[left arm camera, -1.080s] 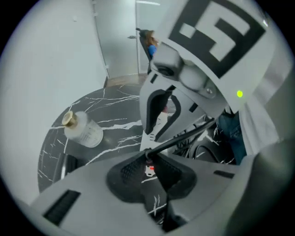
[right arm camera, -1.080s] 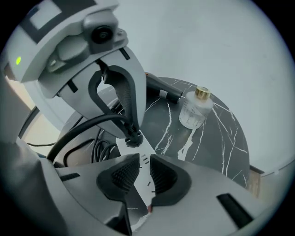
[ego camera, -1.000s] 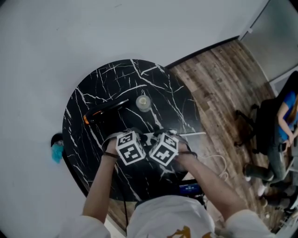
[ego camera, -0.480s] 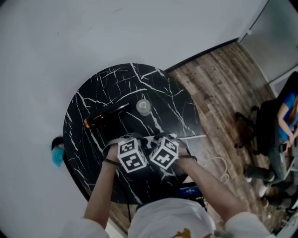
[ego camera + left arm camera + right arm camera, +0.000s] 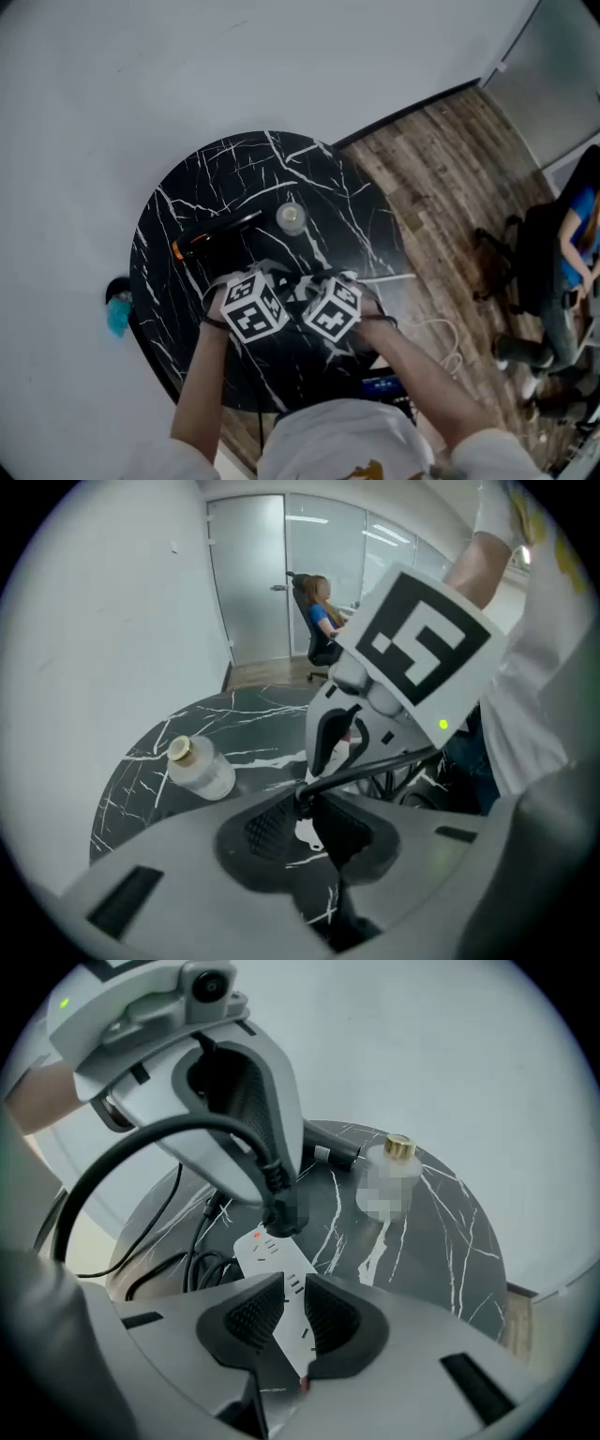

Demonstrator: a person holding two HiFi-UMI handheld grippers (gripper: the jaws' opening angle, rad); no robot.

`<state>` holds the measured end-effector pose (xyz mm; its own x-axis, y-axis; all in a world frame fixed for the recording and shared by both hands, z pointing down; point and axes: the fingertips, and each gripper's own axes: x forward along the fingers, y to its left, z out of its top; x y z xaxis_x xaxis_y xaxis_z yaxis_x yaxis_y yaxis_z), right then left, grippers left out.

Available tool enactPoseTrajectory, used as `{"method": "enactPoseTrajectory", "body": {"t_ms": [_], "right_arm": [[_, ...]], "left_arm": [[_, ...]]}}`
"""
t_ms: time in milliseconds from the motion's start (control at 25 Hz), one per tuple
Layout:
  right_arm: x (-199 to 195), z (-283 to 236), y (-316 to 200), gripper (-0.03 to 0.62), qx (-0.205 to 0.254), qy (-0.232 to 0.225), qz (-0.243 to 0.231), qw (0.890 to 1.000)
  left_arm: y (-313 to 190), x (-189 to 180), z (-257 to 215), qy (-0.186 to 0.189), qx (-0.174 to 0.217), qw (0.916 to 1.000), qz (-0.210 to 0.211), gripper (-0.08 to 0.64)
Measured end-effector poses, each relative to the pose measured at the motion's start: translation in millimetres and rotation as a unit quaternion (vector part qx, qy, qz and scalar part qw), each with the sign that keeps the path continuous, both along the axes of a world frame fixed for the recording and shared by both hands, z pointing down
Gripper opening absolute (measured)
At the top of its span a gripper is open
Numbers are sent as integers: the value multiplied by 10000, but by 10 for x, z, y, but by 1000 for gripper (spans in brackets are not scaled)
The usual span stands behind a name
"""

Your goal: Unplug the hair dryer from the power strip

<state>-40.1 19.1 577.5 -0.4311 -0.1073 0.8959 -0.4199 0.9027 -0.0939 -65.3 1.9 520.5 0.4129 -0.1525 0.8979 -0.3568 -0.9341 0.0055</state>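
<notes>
Since a second ago the left gripper [image 5: 314,822] has drawn a little away from the right gripper [image 5: 289,1312] and tipped over to the side. The two marker cubes, which sat pressed side by side, now show a sliver of dark table [image 5: 349,192] between them. The right one has kept its place.

Nearest, the left gripper is clamped on the black plug [image 5: 330,829]. The pads squeeze it from both sides, and its cord [image 5: 380,764] runs off up and to the right past the other gripper. From the right gripper view, the plug hangs at the far end of the white power strip [image 5: 269,1252], by the small red light [image 5: 255,1235]. Whether its prongs are clear of the socket cannot be made out.

The right gripper is closed down on the near part of the power strip. Its pads sit close in on either side, and a narrow band of the socket face shows between them. The strip lies flat on the black, white-veined table. Loops of black cable [image 5: 192,1262] lie just beside the strip on the left.

Farther across the table stands a small clear bottle [image 5: 292,217] with a gold cap, upright. Just left of it lies the hair dryer [image 5: 214,233], a long black body with an orange end, well apart from both grippers.

Beyond the table edge is wood-plank floor [image 5: 450,159], with a white cable [image 5: 439,330] trailing on it. At the far right a person in a blue top [image 5: 579,234] sits in a dark office chair. A teal object [image 5: 116,309] sits off the table's left side.
</notes>
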Motion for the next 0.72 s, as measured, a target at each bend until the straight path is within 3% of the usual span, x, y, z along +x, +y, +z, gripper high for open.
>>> {"method": "enactPoseTrajectory", "body": {"t_ms": [320, 480, 720], "right_arm": [[4, -6, 0, 69, -9, -117, 70, 9999], [-18, -131, -3, 71, -71, -490, -139, 9987], [100, -421, -87, 83, 262, -914, 229, 9952]], "left_arm": [[118, -59, 32, 11, 109, 9996, -245, 51], [287, -119, 56, 74, 21, 9991, -426, 51], [539, -194, 39, 310, 9, 9962, -818, 52]]}}
